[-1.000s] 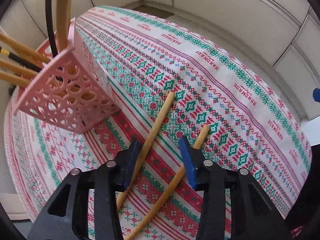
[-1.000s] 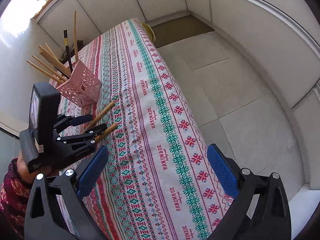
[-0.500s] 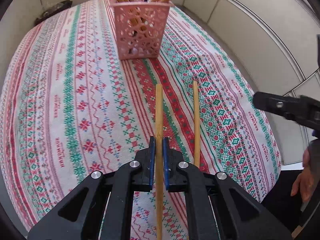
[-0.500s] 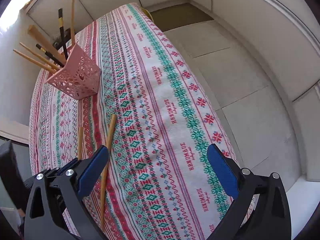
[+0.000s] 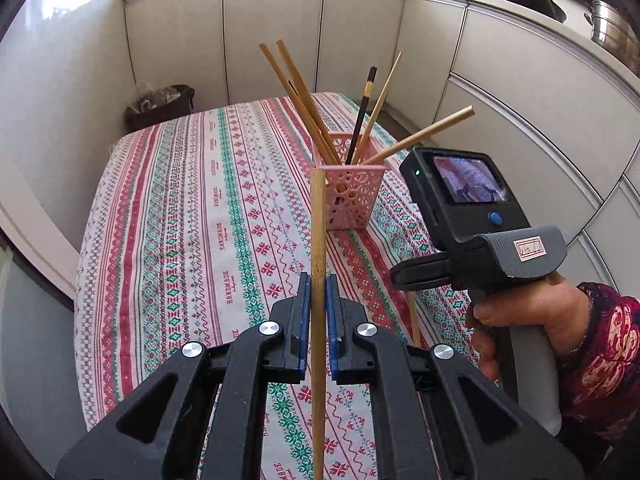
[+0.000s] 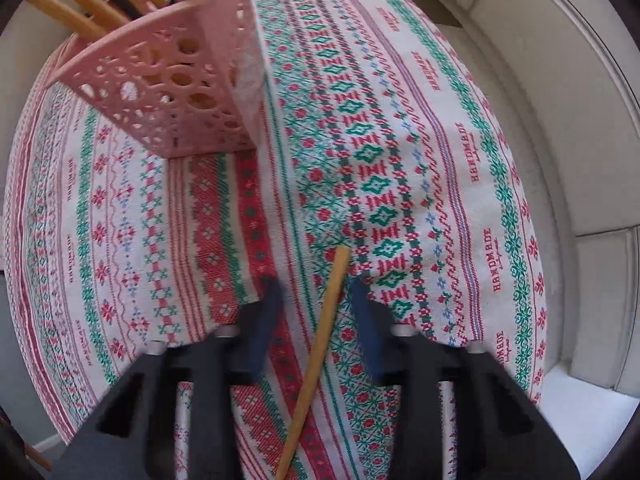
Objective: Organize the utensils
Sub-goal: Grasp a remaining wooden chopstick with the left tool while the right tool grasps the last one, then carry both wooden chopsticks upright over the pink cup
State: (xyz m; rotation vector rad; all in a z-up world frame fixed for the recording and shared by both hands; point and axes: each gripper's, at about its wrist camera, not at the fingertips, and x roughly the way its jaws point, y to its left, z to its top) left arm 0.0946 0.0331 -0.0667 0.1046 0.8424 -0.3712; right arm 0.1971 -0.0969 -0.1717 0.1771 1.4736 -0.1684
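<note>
Pinching a bamboo chopstick (image 5: 319,240) between its blue pads (image 5: 305,308), the left gripper (image 5: 317,296) holds the stick clear of the table, its upper end level with the rim of the pink basket (image 5: 354,196) in the left wrist view.

Item, right gripper (image 6: 314,300): fingers spread, blurred, straddling a second chopstick (image 6: 316,352) that lies flat on the tablecloth (image 6: 120,200); pads not yet touching it, as far as the blur allows.

Item, pink basket: upright on the cloth, just ahead of both grippers, holding several bamboo chopsticks (image 5: 304,100) and one black chopstick (image 5: 362,116), all leaning outward.

Item, surroundings: white cabinets (image 5: 280,32) behind the table; a dark bin (image 5: 160,106) at the far end.

Handling notes, judged:
- Left: keep the squeeze firm, since the stick is gripped near its middle and can pivot. Tip the lower end down over the basket mouth, aim for a gap between the leaning sticks, and release only once the tip is well inside.
- Right: centre the stick between the pads before closing. Close low against the cloth so the round shaft does not roll away.
- Keep the two grippers apart near the basket, because a knock on the light basket could tip it.
</note>
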